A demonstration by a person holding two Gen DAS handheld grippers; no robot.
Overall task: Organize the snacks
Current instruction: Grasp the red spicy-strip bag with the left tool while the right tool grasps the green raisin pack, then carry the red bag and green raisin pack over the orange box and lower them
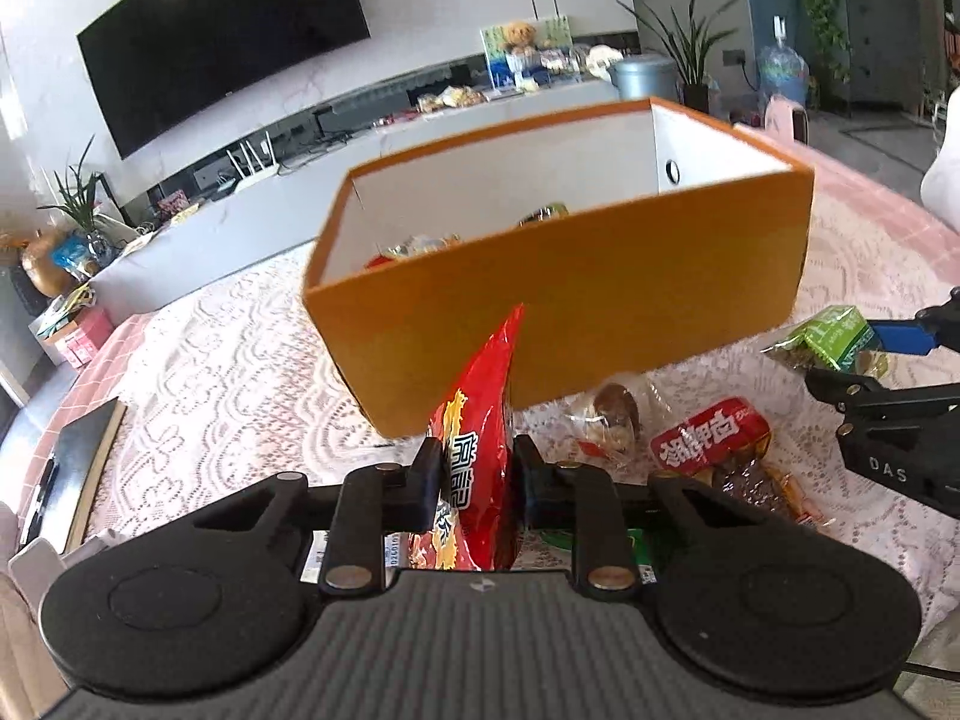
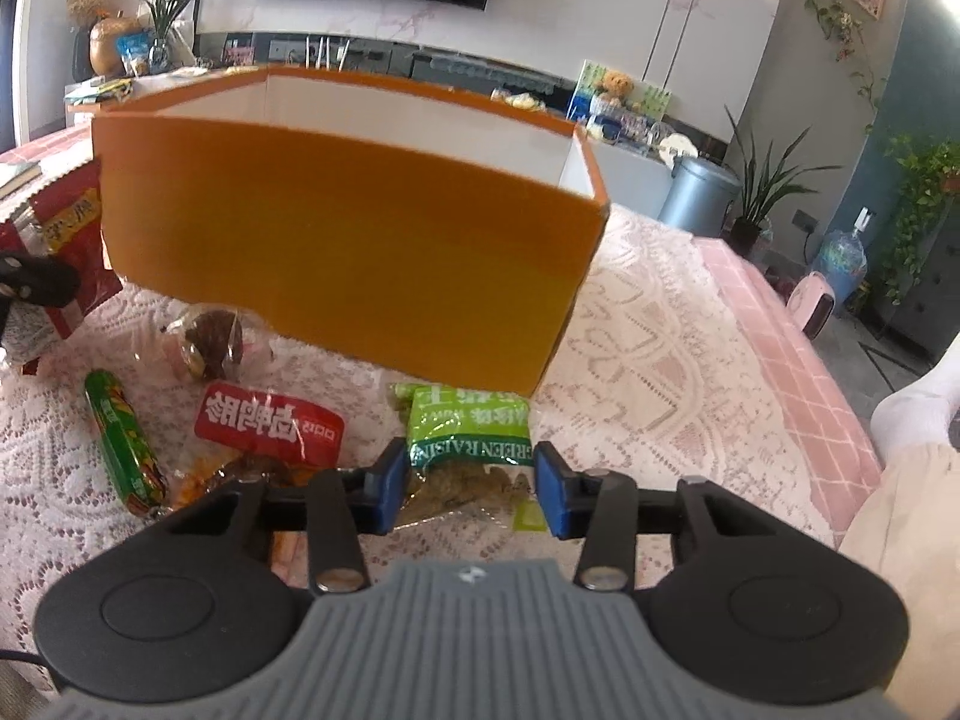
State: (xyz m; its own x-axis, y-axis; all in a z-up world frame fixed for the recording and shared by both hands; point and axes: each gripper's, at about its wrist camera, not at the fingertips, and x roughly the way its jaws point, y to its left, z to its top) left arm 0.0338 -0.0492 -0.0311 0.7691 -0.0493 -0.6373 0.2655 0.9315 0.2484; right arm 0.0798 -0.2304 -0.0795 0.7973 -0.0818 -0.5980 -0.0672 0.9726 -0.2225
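The red snack bag is pinched tight between the fingers of the left gripper, standing up on edge with its top corner poking toward 12 o'clock, right in front of the orange box. That box sits on the lace tablecloth with its white inside showing and a few snacks already down in it.

The right gripper has its blue pads spread apart on either side of the green raisin pack. The pack lies flat on the cloth just in front of the box's near wall, and I can't tell if the pads actually touch it.

More stuff still out on the table, right wrist view: a red packet with white lettering at about 10 o'clock from the raisins, a green sausage stick further out toward 9, and a clear-wrapped brown snack up against the box's lower left corner.

Way back there's a big TV on the wall, a teddy bear on the counter, and a grey bin next to a potted plant.
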